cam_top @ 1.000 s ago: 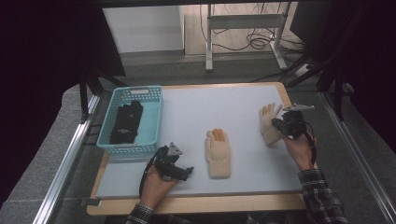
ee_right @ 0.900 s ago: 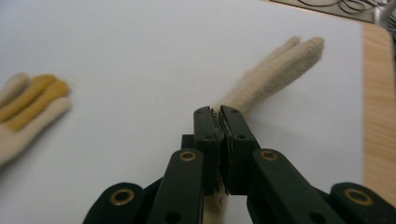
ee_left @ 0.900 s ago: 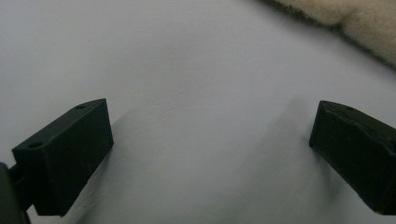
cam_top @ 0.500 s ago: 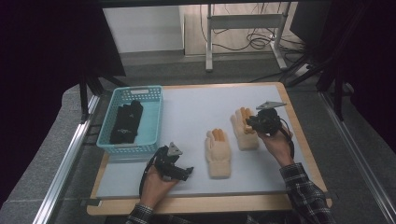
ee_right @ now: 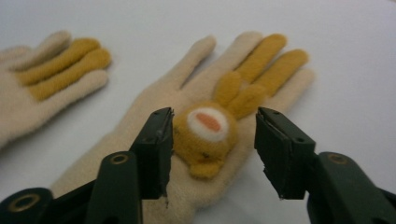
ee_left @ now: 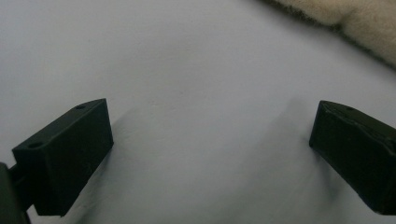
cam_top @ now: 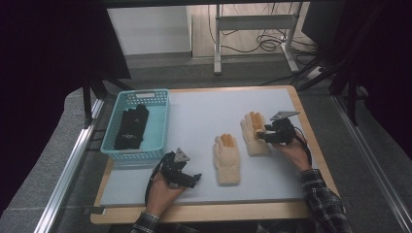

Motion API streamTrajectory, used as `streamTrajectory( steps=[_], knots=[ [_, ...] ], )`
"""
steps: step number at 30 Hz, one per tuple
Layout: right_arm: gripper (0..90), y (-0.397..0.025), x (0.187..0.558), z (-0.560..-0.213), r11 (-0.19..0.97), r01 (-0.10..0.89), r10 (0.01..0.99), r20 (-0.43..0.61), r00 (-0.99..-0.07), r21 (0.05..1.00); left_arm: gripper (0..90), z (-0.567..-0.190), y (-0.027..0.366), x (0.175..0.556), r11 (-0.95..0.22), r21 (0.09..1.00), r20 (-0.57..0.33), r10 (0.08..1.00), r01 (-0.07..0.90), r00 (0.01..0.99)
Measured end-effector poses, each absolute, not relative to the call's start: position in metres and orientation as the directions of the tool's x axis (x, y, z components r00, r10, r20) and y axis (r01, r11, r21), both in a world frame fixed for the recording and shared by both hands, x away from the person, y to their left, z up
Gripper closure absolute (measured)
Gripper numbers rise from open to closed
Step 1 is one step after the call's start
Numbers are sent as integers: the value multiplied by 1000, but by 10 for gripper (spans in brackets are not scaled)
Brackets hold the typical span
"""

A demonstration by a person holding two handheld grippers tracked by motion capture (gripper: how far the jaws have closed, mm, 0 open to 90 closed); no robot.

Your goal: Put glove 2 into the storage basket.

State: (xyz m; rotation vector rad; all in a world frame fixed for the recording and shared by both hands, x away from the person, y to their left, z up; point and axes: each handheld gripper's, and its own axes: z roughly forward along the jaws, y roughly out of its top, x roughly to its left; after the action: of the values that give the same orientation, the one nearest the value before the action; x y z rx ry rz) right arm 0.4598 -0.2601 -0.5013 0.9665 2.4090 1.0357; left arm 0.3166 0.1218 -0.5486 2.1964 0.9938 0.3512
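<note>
Two cream gloves with orange fingers lie flat on the white mat point(cam_top: 204, 116). One glove point(cam_top: 227, 158) is near the middle and the other point(cam_top: 251, 138) is just to its right. My right gripper point(cam_top: 262, 134) rests low over that right glove. In the right gripper view the right gripper point(ee_right: 214, 115) is open, its jaws on either side of the orange bunny patch point(ee_right: 205, 133) sewn on the glove point(ee_right: 154, 109). The neighbouring glove point(ee_right: 46, 79) lies beyond. My left gripper point(cam_top: 195, 177) sits on the mat left of the middle glove. The left gripper point(ee_left: 210, 109) is open over bare mat, with a glove edge point(ee_left: 359, 21) at the top right.
A teal basket point(cam_top: 158, 121) stands at the left edge of the mat with black gloves point(cam_top: 131, 127) inside. The mat lies on a wooden board point(cam_top: 311, 141). Beyond the table are a metal frame's legs and cables on the floor.
My right gripper has travelled left from the table's right edge, bringing the second glove beside the first. Its jaws now stand apart. The left gripper has stayed put.
</note>
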Motion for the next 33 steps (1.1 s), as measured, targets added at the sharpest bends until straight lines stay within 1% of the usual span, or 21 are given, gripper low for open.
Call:
streamTrajectory(
  steps=[2, 6, 8, 10, 13, 15, 17, 18, 19, 21, 22, 23, 25, 26, 29, 31, 33],
  knots=[
    [424, -258, 461, -507, 532, 424, 677, -67, -733, 733, 0, -549, 122, 317, -468, 688, -36, 741, 554, 670],
    [437, -251, 463, -517, 603, 365, 619, -127, -775, 709, 0, -549, 122, 317, -468, 689, -36, 741, 554, 670],
    [482, -250, 465, -519, 605, 362, 616, -129, -777, 709, 0, -549, 122, 317, -468, 688, -36, 741, 554, 670],
    [534, -250, 466, -518, 586, 392, 637, -103, -764, 709, 0, -549, 122, 317, -467, 688, -37, 741, 554, 670],
    [580, -246, 462, -515, 548, 446, 695, -88, -714, 708, 0, -549, 122, 317, -467, 689, -37, 741, 555, 670],
    [587, -241, 455, -512, 491, 493, 759, -76, -646, 718, 0, -549, 122, 317, -468, 688, -37, 741, 555, 670],
    [584, -237, 447, -509, 387, 553, 823, -5, -568, 738, 0, -549, 122, 317, -467, 690, -36, 741, 553, 671],
    [575, -233, 442, -509, 346, 574, 838, 30, -544, 743, 0, -549, 122, 317, -468, 690, -35, 740, 552, 671],
    [559, -229, 438, -509, 337, 577, 836, 46, -547, 744, 0, -549, 122, 317, -468, 690, -35, 740, 552, 671],
    [506, -221, 433, -509, 364, 566, 827, 23, -562, 740, 0, -549, 122, 317, -468, 690, -34, 740, 552, 671],
    [447, -219, 433, -507, 368, 545, 819, 15, -573, 753, 0, -549, 122, 317, -468, 690, -35, 740, 552, 671],
    [417, -220, 434, -506, 371, 539, 818, 9, -575, 757, 0, -549, 122, 317, -468, 690, -35, 740, 552, 671],
    [389, -224, 439, -504, 380, 523, 811, -2, -586, 763, 0, -549, 122, 317, -467, 691, -35, 741, 551, 671],
    [389, -226, 440, -504, 395, 506, 797, -13, -604, 767, 0, -549, 122, 317, -467, 692, -35, 741, 551, 671],
    [388, -226, 441, -509, 464, 491, 760, -47, -648, 738, 0, -549, 122, 317, -467, 692, -35, 741, 551, 671],
    [403, -224, 440, -516, 503, 473, 742, -81, -665, 724, 0, -549, 122, 317, -467, 691, -34, 741, 551, 671],
    [508, -223, 440, -521, 522, 442, 726, -107, -680, 730, 0, -549, 122, 317, -468, 690, -35, 740, 552, 672]
  ],
)
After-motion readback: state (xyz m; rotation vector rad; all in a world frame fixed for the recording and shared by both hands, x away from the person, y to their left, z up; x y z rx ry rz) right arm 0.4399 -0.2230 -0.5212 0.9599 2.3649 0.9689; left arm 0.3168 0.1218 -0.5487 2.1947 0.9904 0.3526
